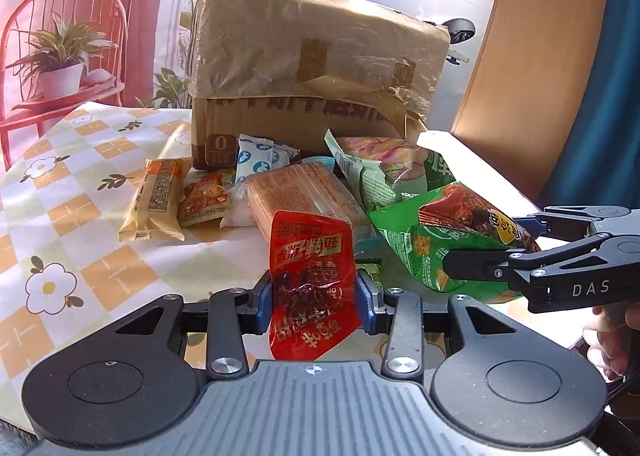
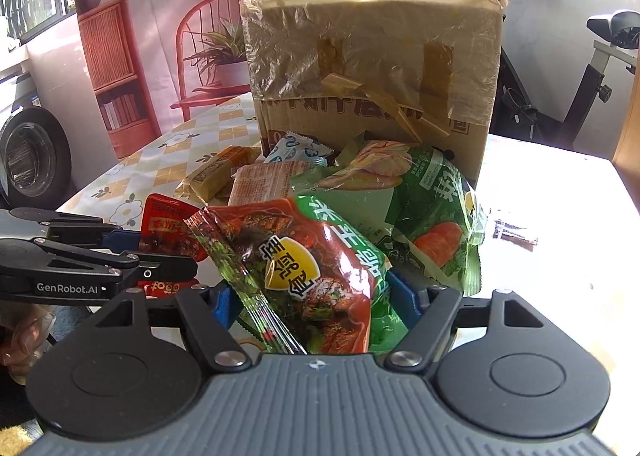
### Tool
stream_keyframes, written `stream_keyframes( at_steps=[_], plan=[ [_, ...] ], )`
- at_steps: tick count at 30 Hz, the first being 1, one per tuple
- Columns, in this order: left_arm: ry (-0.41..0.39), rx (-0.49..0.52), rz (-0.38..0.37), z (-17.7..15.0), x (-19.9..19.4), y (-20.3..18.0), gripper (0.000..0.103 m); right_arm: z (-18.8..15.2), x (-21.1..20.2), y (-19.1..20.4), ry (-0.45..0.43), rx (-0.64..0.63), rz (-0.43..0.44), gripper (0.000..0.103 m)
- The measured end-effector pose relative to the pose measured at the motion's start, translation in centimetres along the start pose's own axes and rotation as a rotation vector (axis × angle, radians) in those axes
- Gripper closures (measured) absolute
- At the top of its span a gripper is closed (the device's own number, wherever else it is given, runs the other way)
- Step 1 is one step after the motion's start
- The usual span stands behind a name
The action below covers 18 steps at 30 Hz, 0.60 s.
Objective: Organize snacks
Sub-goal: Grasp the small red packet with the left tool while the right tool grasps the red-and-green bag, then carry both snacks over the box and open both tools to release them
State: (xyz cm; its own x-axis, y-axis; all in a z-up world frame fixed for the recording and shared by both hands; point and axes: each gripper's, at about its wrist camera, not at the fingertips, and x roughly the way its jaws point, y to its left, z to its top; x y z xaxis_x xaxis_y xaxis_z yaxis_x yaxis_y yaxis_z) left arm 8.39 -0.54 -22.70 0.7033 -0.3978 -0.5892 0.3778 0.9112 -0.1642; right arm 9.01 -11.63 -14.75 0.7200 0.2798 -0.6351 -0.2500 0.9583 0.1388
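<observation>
My left gripper (image 1: 315,302) is shut on a small red snack pouch (image 1: 310,256) and holds it above the table; the gripper also shows at the left of the right wrist view (image 2: 172,256), with the pouch (image 2: 166,222). My right gripper (image 2: 316,304) is shut on a green and red chip bag (image 2: 308,268), which also shows at the right of the left wrist view (image 1: 440,244), gripped by my right gripper (image 1: 472,252). Behind them lies a pile of snacks: an orange cracker pack (image 1: 304,192), a pale green chip bag (image 1: 384,172), a yellow bar (image 1: 158,200).
A taped cardboard box (image 1: 312,68) stands behind the pile on the flowered checked tablecloth (image 1: 60,216). A small blue-white packet (image 1: 256,160) and a small orange packet (image 1: 204,200) lie by the box. A wooden panel (image 1: 540,56) is at the right; an exercise bike (image 2: 592,68) stands behind the table.
</observation>
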Motion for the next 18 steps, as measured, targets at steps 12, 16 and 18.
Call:
stream_keyframes(
  at_steps=[12, 16, 18],
  plan=[
    [-0.173, 0.025, 0.025, 6.1, -3.7, 1.4, 0.060, 3.3, -4.1, -0.1, -0.083, 0.160, 0.084, 0.030],
    [-0.233, 0.048, 0.030, 8.4, -4.8, 1.5, 0.060, 5.4, -5.4, -0.1, -0.152, 0.202, 0.116, 0.031],
    [-0.264, 0.048, 0.031, 9.5, -5.2, 1.4, 0.060, 6.6, -6.0, -0.3, -0.180, 0.223, 0.139, 0.031]
  ],
)
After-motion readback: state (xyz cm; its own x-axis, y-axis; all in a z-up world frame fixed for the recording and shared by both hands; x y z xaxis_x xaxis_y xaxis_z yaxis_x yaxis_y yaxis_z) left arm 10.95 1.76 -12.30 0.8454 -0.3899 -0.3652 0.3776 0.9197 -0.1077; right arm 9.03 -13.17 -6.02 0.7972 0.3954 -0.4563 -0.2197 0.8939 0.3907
